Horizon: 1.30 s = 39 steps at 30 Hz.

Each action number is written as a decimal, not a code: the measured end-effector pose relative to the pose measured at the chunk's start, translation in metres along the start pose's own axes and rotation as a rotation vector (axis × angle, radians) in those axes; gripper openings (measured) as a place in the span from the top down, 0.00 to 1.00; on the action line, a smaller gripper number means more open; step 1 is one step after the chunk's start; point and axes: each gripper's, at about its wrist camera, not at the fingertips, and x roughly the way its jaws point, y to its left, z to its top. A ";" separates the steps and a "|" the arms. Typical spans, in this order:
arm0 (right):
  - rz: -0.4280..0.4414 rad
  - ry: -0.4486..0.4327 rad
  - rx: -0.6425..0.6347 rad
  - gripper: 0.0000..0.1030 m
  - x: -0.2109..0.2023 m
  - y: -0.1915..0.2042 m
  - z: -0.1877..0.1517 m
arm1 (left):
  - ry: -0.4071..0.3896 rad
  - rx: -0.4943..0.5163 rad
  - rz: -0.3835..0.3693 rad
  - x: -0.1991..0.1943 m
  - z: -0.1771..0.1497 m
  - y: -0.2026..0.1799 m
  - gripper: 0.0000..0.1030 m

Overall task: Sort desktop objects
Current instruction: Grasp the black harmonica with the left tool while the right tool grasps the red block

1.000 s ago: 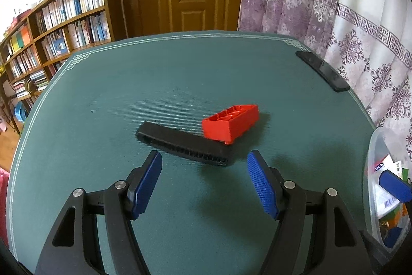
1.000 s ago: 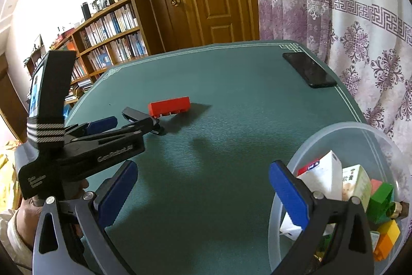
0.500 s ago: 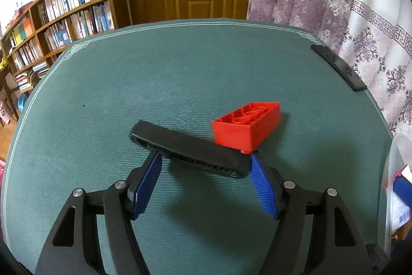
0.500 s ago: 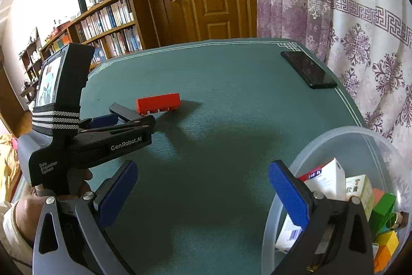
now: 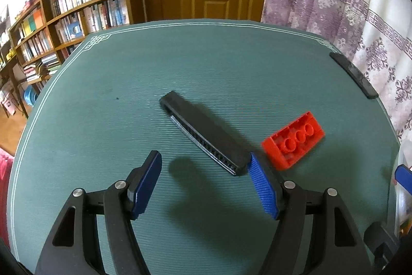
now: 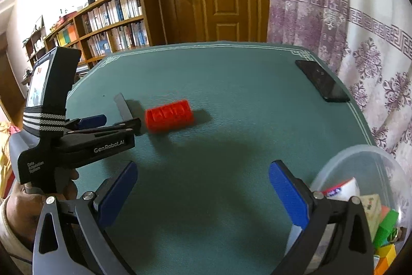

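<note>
While wide-jawed, left tool [image 5: 204, 166] against black bar [image 5: 203, 135]; red brick [image 5: 293, 139] beside.

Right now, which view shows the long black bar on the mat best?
The left wrist view: the black bar lies whole and diagonal, its near end at one finger of the open left gripper. The right wrist view shows only its far end; the gripper body hides the rest.

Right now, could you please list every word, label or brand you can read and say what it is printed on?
"GenRobot.AI": side of the left gripper.
"Data Acquisition System": same gripper's handle; small, my best reading.
Packets in the plastic bowl: print too blurred.
Book spines on the bookshelf: too small.
</note>
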 end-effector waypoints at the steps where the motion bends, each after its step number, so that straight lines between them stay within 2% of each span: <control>1: 0.007 0.008 0.004 0.01 0.003 0.001 0.002 | 0.001 -0.007 -0.001 0.000 0.000 0.004 0.30; 8: 0.032 0.021 0.044 0.01 0.018 0.004 0.019 | 0.003 -0.067 -0.022 -0.001 0.005 0.023 0.30; 23: 0.002 0.043 -0.085 0.01 0.073 0.032 0.030 | 0.002 -0.134 -0.035 -0.002 0.013 0.041 0.30; 32: 0.022 0.060 -0.106 0.14 0.091 0.035 0.035 | 0.002 -0.124 -0.004 0.009 0.024 0.036 0.30; 39: 0.047 0.091 -0.087 0.28 0.099 0.032 0.035 | 0.015 -0.114 0.021 0.024 0.030 0.034 0.30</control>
